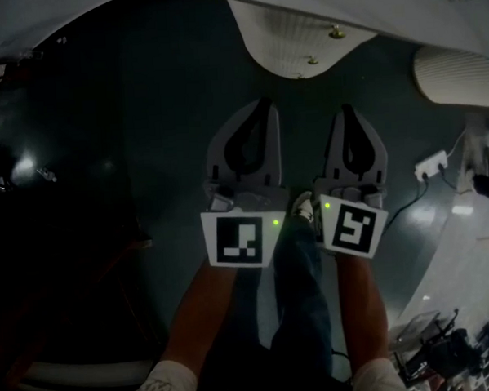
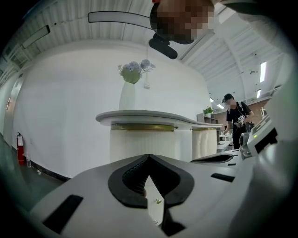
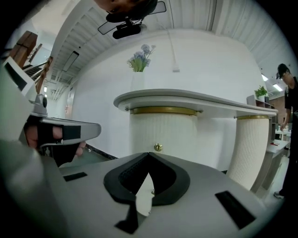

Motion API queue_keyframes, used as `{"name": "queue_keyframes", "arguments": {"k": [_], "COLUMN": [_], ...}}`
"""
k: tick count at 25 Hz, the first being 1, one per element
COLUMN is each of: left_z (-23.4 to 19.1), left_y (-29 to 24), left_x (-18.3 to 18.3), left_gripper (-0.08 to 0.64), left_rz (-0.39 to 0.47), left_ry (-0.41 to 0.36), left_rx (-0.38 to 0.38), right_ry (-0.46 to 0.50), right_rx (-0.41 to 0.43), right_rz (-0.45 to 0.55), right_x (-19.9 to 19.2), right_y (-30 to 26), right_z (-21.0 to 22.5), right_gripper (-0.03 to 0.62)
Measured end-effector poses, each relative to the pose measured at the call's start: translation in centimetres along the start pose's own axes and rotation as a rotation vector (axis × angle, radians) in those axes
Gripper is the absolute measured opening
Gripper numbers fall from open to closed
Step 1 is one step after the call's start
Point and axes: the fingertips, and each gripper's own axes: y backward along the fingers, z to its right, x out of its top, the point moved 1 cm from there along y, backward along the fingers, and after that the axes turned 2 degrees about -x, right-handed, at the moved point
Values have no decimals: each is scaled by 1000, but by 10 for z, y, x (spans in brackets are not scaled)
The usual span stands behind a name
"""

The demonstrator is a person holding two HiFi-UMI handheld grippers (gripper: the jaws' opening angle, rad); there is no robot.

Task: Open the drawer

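A white ribbed cabinet (image 3: 163, 130) stands under a curved white top (image 3: 186, 100). Its drawer front carries a small gold knob (image 3: 158, 147), and the head view shows two gold knobs (image 1: 336, 33) one above the other. My right gripper (image 3: 149, 155) is shut and empty. It points at the knob from a short distance, not touching it. My left gripper (image 2: 149, 156) is also shut with nothing in it, level with the right one and facing the same ribbed front (image 2: 142, 142). In the head view the left gripper (image 1: 264, 104) and right gripper (image 1: 346, 110) hang side by side above the dark floor.
A vase of flowers (image 3: 138, 60) stands on the curved top. A second ribbed pedestal (image 3: 251, 148) is to the right. A white power strip (image 1: 432, 164) with a cable lies on the floor at right. A person (image 2: 235, 116) stands further back on the right.
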Motion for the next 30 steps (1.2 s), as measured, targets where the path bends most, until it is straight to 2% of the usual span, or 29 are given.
{"name": "queue_keyframes", "arguments": {"k": [7,11,13,16,21,27,30], "left_z": [2,2,2,2,6,5,0], "left_y": [-6,-10,-9,-9,-10,-8,-7], "left_x": [4,7,6,6,4,3,2], "left_gripper": [-5,-3,-5,-4,-5,-5,-5], "left_rz": [12,20,9,9,14,10,12], "left_ry": [-3,-9,-4,-20,1,-8,2], "left_rx": [-8,-9,-11,-17,-18,-14,-3], "right_ry": [-13,11,38,39,37,19,5], "right_rx": [1,21,24,6,-31,-23,-49], "right_rz": [-33,-44,-47,-42,-68,-55,-52], "right_x": [-9,-9,-10,-10,-16,-11,-10], "right_y": [-22,-44,-57,-81,-115,-126,-128], "right_z": [9,10,10,11,24,23,26], "right_gripper": [8,88,108,112,118,127,120]}}
